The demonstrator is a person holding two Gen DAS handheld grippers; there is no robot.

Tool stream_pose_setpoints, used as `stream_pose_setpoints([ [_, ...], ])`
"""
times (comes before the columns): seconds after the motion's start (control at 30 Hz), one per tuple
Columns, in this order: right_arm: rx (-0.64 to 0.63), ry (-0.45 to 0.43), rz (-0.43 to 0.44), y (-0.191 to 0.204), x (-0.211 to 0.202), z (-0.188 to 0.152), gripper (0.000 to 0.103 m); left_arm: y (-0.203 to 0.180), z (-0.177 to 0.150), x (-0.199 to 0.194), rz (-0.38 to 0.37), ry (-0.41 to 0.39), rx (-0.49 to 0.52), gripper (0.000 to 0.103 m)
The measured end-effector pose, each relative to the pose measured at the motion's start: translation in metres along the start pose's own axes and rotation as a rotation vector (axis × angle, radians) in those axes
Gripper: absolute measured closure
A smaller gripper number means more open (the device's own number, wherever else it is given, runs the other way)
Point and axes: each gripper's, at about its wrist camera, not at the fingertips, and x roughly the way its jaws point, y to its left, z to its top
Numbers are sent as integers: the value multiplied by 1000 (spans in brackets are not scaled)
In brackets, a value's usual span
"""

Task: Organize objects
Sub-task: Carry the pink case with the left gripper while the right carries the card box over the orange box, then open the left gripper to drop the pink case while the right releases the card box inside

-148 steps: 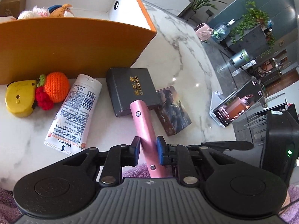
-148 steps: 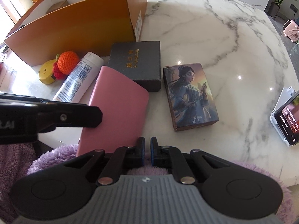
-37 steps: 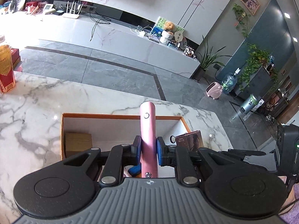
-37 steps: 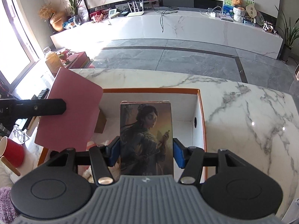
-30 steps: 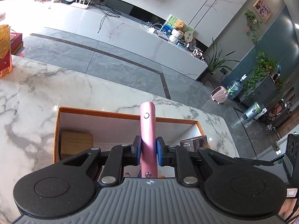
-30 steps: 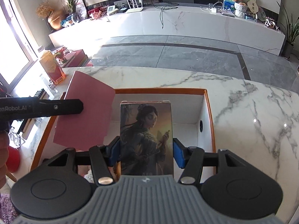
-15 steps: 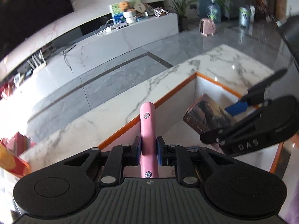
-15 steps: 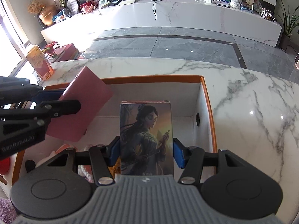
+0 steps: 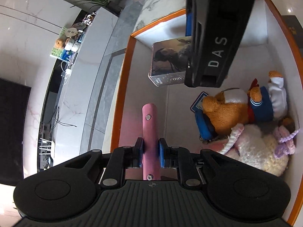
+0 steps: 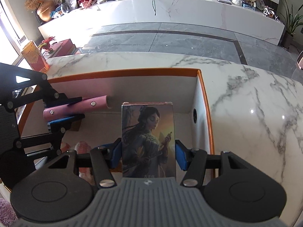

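Observation:
My left gripper (image 9: pixel 150 152) is shut on a pink case (image 9: pixel 149 124), seen edge-on, held inside the orange-rimmed white box (image 9: pixel 121 87) near its far wall. It also shows in the right wrist view (image 10: pixel 75 107) at the left. My right gripper (image 10: pixel 148 154) is shut on an illustrated box with a painted woman (image 10: pixel 148 141), held upright over the box's right end (image 10: pixel 203 102). The illustrated box also shows in the left wrist view (image 9: pixel 167 64), partly hidden by the right gripper's body.
Plush toys (image 9: pixel 236 109) and a white woolly toy (image 9: pixel 259 149) lie in the box. A small cardboard box (image 10: pixel 76 126) sits by its far wall. A dark box (image 9: pixel 292 28) lies on the marble table (image 10: pixel 255 113) outside. A red-yellow carton (image 10: pixel 34 56) stands far left.
My left gripper has rolled and dropped into the box with the pink case, now edge-on along the far wall. My right gripper moved slightly closer over the box, still holding the illustrated box.

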Motion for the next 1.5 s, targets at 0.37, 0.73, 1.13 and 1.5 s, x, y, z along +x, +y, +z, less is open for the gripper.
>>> stream_pose_setpoints([
  [0.37, -11, 13, -3, 4, 2, 1, 44, 4, -13, 18, -77, 40, -10, 76],
  [0.73, -25, 24, -2, 3, 2, 1, 44, 63, -35, -15, -251, -30, -425, 55],
  [1.13, -40, 1, -39, 16, 9, 15, 44, 75, -62, -9, -272, 39, -743, 55],
  [1.5, -60, 34, -197, 36, 52, 27, 44, 70, -71, -14, -305, 5, -837, 59],
])
